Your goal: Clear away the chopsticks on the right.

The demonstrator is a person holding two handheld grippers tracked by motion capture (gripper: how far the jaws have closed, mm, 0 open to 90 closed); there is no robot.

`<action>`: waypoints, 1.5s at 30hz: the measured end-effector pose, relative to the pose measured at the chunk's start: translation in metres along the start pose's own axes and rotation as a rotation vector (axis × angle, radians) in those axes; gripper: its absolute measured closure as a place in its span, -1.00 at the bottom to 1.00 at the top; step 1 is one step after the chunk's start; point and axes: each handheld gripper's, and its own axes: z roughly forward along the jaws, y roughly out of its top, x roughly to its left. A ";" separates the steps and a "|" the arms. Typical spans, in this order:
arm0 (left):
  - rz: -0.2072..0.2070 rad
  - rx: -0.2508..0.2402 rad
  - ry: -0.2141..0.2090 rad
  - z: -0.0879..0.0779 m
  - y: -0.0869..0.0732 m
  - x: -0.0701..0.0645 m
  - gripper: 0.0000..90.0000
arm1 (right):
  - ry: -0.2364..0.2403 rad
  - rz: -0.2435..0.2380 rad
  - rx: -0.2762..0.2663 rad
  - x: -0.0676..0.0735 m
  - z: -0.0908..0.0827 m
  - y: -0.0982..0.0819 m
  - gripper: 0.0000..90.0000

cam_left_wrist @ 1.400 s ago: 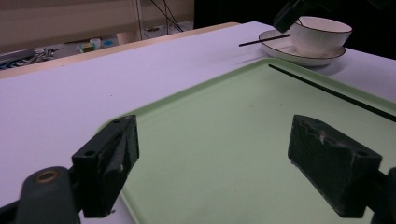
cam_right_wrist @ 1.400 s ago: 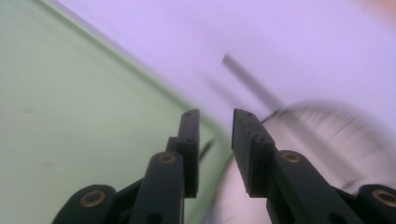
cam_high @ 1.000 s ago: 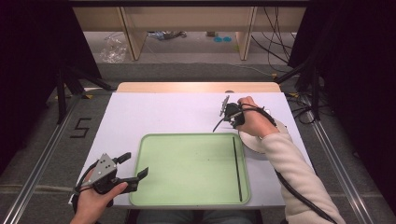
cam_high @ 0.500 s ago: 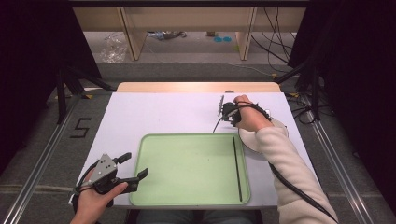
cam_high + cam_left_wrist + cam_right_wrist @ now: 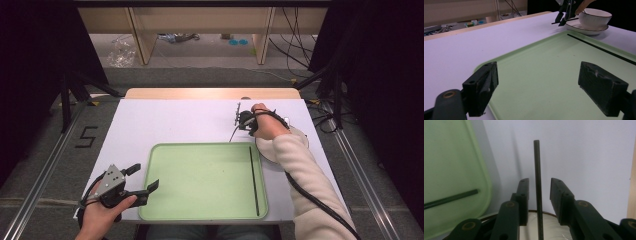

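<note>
Right gripper view shows my right gripper (image 5: 539, 195) with jaws just closing around a black chopstick (image 5: 537, 175) — not yet pinching — over the bowl (image 5: 549, 225); my left gripper (image 5: 142, 179) gapes empty at the green tray's (image 5: 200, 175) near-left corner.

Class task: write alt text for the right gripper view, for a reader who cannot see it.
A thin black chopstick stands between the right gripper's two black jaws, which have just been closing but do not yet touch it. Below them is a white bowl; at left, a green tray holds a second chopstick.
</note>
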 end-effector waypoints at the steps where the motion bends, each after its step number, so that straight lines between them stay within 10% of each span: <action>1: -0.001 -0.001 0.000 0.000 0.000 0.000 -0.64 | 0.011 -0.002 -0.002 -0.001 0.001 0.000 0.66; 13: -0.027 -0.004 0.005 0.000 0.000 -0.001 -0.64 | -0.009 -0.058 -0.018 -0.001 -0.004 0.001 0.94; 20: -0.003 -0.004 0.003 0.000 0.000 0.000 -0.64 | -0.105 -0.092 -0.091 -0.006 -0.032 0.005 0.95; 30: -0.007 -0.001 0.014 -0.001 0.001 -0.001 -0.64 | -0.192 -0.030 -0.251 -0.009 -0.071 0.008 0.95; 45: -0.015 0.003 0.011 -0.001 0.001 -0.001 -0.64 | -0.167 0.129 -0.420 -0.009 -0.089 0.007 0.95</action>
